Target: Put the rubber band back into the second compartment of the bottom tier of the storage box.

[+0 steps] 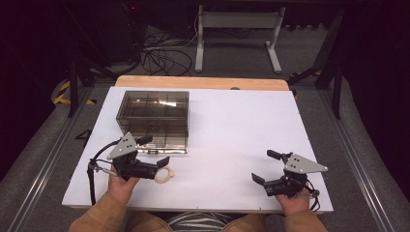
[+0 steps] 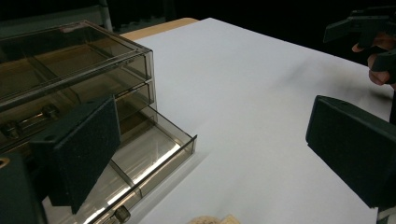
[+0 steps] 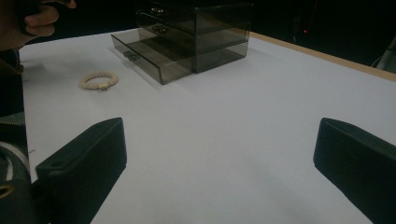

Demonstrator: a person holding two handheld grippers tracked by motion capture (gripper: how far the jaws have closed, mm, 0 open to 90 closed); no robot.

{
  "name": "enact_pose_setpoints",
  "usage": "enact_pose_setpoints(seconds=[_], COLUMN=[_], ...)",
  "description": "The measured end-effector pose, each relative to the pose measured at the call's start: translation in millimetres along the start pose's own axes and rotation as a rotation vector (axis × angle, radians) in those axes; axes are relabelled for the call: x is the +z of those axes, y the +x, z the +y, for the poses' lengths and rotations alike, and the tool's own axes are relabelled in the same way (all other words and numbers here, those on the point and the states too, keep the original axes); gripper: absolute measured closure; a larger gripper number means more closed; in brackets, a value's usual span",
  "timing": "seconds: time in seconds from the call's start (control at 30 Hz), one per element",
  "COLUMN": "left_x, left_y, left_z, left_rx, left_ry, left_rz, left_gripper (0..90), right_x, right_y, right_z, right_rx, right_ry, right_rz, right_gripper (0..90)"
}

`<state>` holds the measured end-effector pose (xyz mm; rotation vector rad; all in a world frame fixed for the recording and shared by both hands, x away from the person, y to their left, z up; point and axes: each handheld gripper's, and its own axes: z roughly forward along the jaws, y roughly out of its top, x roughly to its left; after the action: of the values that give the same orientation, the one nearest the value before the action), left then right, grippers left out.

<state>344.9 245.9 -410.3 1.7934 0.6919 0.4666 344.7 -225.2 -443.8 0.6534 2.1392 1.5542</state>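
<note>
Your left gripper (image 1: 151,151) stands with its jaws spread wide and nothing between them, just in front of the smoky transparent plastic drawer cabinet (image 1: 153,112). The cabinet's bottom drawer (image 2: 154,161) is pulled out and reaches in beside your left jaw. The small cream beaded bracelet (image 1: 163,175) lies flat on the white table top (image 1: 232,135), touching or just beside the lower jaw tip of that gripper; you cannot tell which. Your right gripper (image 1: 265,166) rests well apart on the other side, jaws likewise wide and empty, with the bracelet and the cabinet far ahead of its left jaw.
</note>
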Motion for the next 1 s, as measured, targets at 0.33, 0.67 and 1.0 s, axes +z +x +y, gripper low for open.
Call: enact_pose_setpoints(seconds=[0.33,0.67,1.0], left_x=[-3.8,-1.2,4.4], left_y=[1.1,0.4,3.0], left_z=[2.4,6.4,4.1], left_rx=[0.010,0.015,0.001], left_ry=[0.021,0.139,0.244], left_rz=[-0.001,-0.021,-0.031], left_gripper=[7.7,19.4,27.7], right_x=[0.5,0.6,0.7], right_y=[0.1,0.3,0.0], right_z=[0.0,0.0,0.0], right_rx=[0.001,0.001,-0.003], right_ry=[0.004,0.004,0.007], right_rz=[0.002,0.007,0.011], right_gripper=[3.1,3.3,3.5])
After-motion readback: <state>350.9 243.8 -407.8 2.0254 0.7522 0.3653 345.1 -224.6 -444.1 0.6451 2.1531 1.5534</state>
